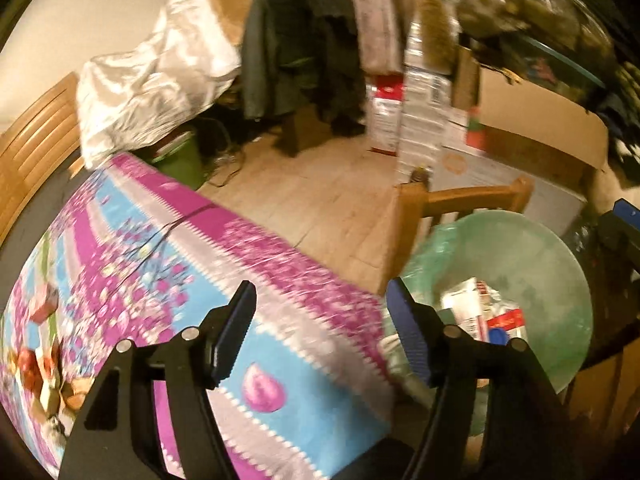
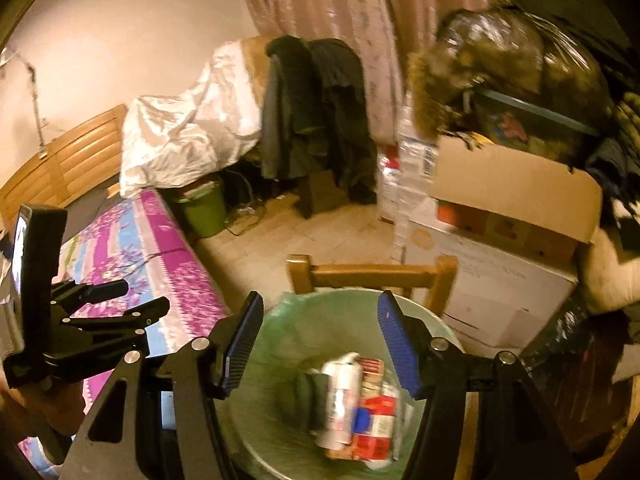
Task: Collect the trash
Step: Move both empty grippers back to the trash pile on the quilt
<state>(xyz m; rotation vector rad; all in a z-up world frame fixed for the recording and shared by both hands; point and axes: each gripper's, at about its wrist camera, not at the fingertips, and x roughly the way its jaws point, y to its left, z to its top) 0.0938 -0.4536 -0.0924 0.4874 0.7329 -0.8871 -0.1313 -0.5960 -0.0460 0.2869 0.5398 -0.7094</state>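
Right wrist view showing into the bin [image 2: 288,312] from above: white bottle [image 2: 340,396] and red-white cartons [image 2: 376,412] lying at the bottom, exact count blurred. Left wrist view catching only the bin [image 1: 520,248] edge-on beside the counter [image 1: 180,280]. Left tool [image 1: 322,332] hovering open, empty, over the counter edge; right tool [image 2: 320,348] open, empty, pointing down above the bin. One wooden chair [image 2: 372,270] standing behind.
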